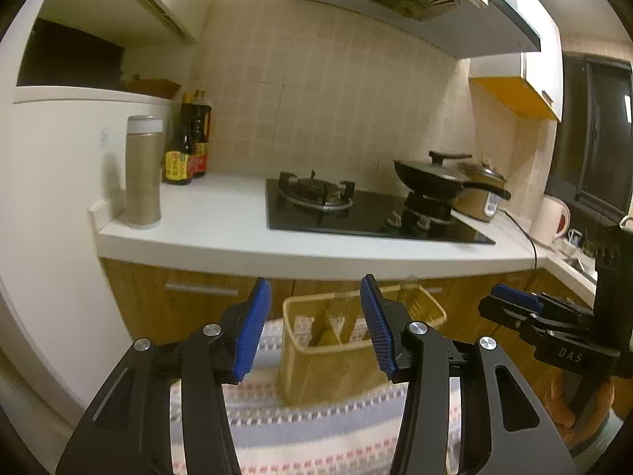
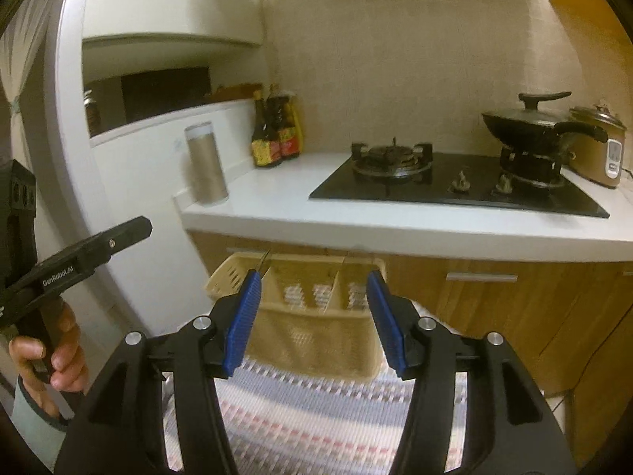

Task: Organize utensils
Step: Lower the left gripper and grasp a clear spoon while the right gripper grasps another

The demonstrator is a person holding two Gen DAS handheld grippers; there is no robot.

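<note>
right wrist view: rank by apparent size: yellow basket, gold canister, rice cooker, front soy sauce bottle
1. yellow basket, though it sits nearest the camera, which inflates it.
2. gold canister
3. rice cooker, partly cut off by the pan; close to the canister, so unsure.
4. front soy sauce bottle

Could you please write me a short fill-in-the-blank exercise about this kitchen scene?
1. The beige basket rests on a ____ cloth.
2. The black pan sits on the hob's ____ burner.
3. The sauce bottles stand against the tiled ____.
4. Both the left gripper and the right gripper have jaws that are ____.

Missing words: striped; right; wall; open
</note>
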